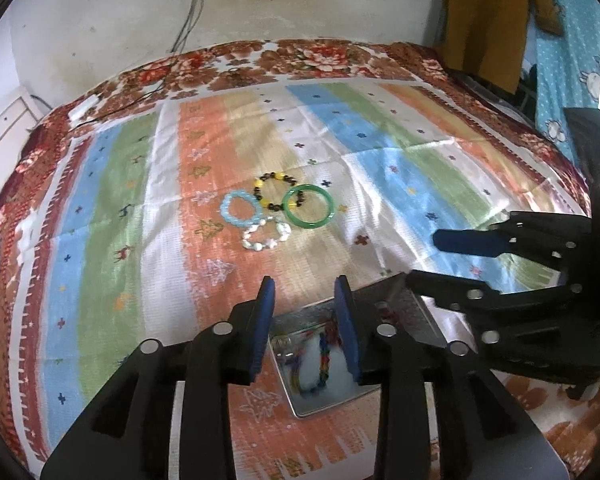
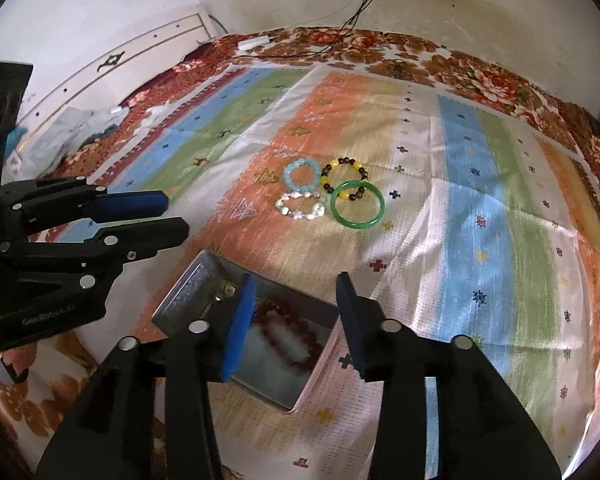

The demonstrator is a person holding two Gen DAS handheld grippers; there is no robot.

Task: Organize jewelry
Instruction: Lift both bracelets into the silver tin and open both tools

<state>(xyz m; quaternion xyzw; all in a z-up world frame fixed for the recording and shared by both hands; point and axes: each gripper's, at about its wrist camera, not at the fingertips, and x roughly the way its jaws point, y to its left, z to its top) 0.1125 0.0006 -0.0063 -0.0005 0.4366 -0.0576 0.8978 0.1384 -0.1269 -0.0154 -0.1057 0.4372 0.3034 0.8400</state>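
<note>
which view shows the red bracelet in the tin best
The right wrist view: the red bracelet lies in plain sight inside the tin. In the left wrist view a jaw hides most of it, leaving red blurs.

six bracelets (image 2: 334, 196), one tin (image 2: 188, 292), two grippers (image 2: 296, 312)

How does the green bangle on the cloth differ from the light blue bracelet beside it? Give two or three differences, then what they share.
The green bangle is one smooth solid ring; the light blue bracelet is a string of separate beads. The green bangle looks wider across than the light blue bracelet. The green bangle overlaps the dark and yellow beaded bracelet; the light blue bracelet lies beside it. Both lie flat on the striped cloth.
</note>
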